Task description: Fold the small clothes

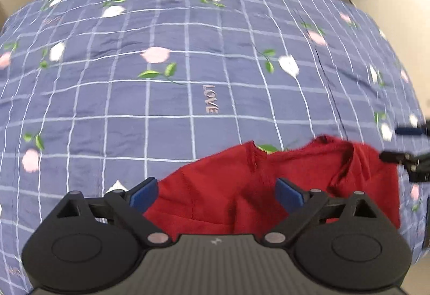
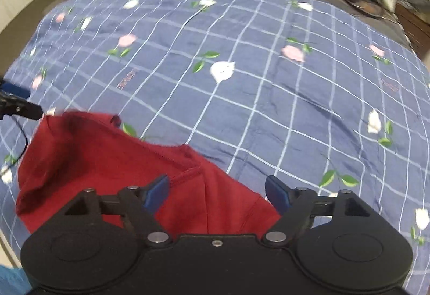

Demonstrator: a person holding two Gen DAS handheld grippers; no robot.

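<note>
Both grippers hang with their jaws spread wide and nothing between the blue pads. The left gripper [image 1: 216,192] sits low over the near part of a small red garment [image 1: 242,187], which fills the gap between its fingers and runs off to its right. The right gripper [image 2: 217,194] hovers over the same cloth from the other end: there the red garment [image 2: 88,160] spreads away to its left, while to its right lies only the blue checked bedspread [image 2: 242,66] with its flowers.

So the garment lies between the two grippers, its long axis running from one to the other, rumpled and with a seam or hem [image 2: 185,168] just ahead of the right gripper's left pad. In the left wrist view the tips of the right gripper show at the garment's far right edge; in the right wrist view the left one shows near its upper left corner. Each looks about equally near its own end, so a two-handed pinch of the ends seems the likely step. Motion blur hides finer folds.
</note>
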